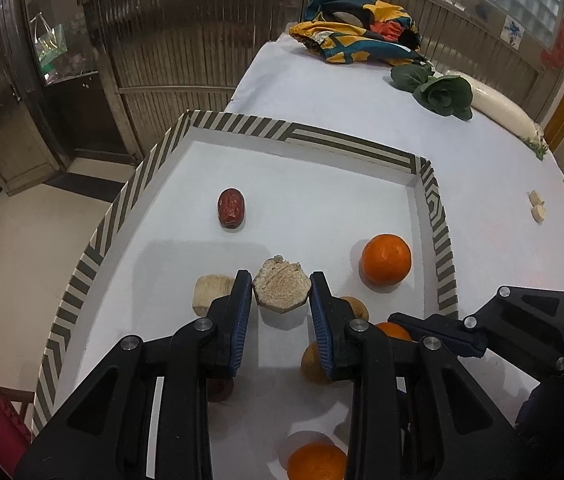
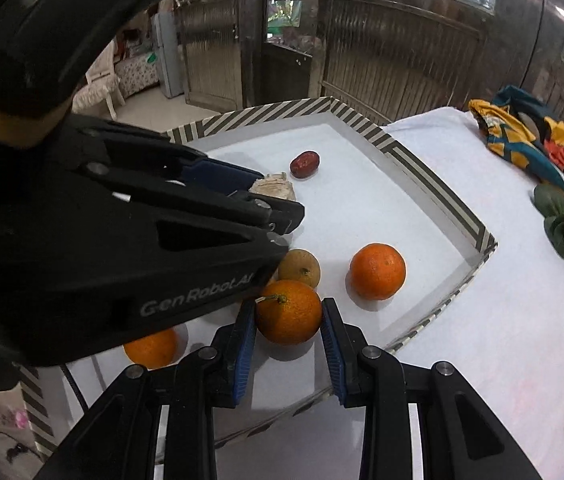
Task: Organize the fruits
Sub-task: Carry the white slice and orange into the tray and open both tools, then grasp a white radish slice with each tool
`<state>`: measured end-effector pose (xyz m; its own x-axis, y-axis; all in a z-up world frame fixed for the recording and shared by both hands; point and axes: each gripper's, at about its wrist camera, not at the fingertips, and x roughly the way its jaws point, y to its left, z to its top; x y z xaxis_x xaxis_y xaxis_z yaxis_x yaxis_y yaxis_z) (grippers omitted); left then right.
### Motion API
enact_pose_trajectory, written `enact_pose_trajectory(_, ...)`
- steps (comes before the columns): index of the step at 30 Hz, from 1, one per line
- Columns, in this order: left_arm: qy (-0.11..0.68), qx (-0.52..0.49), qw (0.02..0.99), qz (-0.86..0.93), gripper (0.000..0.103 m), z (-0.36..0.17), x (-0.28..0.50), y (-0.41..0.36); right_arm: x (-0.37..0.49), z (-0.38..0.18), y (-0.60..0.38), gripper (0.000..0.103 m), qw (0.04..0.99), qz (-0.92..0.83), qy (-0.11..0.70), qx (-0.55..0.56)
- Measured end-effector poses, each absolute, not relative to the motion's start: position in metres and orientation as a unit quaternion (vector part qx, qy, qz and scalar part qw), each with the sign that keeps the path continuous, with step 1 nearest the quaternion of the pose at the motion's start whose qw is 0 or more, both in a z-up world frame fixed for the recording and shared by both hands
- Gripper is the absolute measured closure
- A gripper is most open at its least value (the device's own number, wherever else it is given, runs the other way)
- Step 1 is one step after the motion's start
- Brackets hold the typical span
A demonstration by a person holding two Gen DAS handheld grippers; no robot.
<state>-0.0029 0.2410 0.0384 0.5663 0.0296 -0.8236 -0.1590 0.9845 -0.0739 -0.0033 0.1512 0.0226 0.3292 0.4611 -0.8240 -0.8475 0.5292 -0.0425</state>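
A striped-rim white tray (image 1: 440, 240) holds the fruit. My left gripper (image 1: 281, 286) is shut on a tan cut chunk (image 1: 281, 289) and holds it just above the tray floor; it also shows in the right wrist view (image 2: 273, 188). A second tan chunk (image 1: 212, 293) lies to its left. A red date (image 1: 231, 208) lies farther in. My right gripper (image 2: 288, 312) is shut on an orange with a stem (image 2: 288, 312). Another orange (image 2: 378, 271) sits to the right, a brown fruit (image 2: 299, 267) behind, and a third orange (image 2: 151, 347) at the left.
On the white tablecloth beyond the tray lie a colourful cloth (image 1: 358, 36), green leafy vegetables (image 1: 438, 90) and a white radish (image 1: 494, 106). Two small pale pieces (image 1: 537, 206) lie to the right. The table's left edge drops to the floor.
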Motion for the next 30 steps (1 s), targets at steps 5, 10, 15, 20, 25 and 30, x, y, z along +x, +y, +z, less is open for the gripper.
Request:
enact_pose_trajectory(5,0.463,-0.070,0.881,0.069,0.070,0.038,-0.006,0.242,-0.006,0.028,0.142,0.070,0.783,0.429,0.396,-0.215)
enact_pose_trajectory(10,0.443,-0.068,0.890,0.084,0.035,0.045,-0.016,0.241,-0.014,0.035,0.134,0.070,0.791,0.429,0.388,-0.200)
enact_pose_trajectory(15,0.428,-0.064,0.897,0.090,0.035,0.055,-0.024,0.231,-0.014,0.047,0.112,0.070,0.805,0.427,0.382,-0.158)
enact_pose_trajectory(20,0.413,-0.066,0.905,0.075,0.034,0.068,-0.029,0.208,-0.012,0.056,0.077,0.069,0.823,0.408,0.375,-0.122)
enact_pose_trajectory(25,0.410,-0.051,0.910,0.037,0.034,0.074,-0.027,0.164,-0.003,0.053,0.033,0.068,0.840,0.370,0.381,-0.111)
enact_pose_trajectory(30,0.417,-0.043,0.908,-0.003,0.034,0.073,-0.017,0.118,0.011,0.041,-0.031,0.068,0.856,0.316,0.400,-0.088)
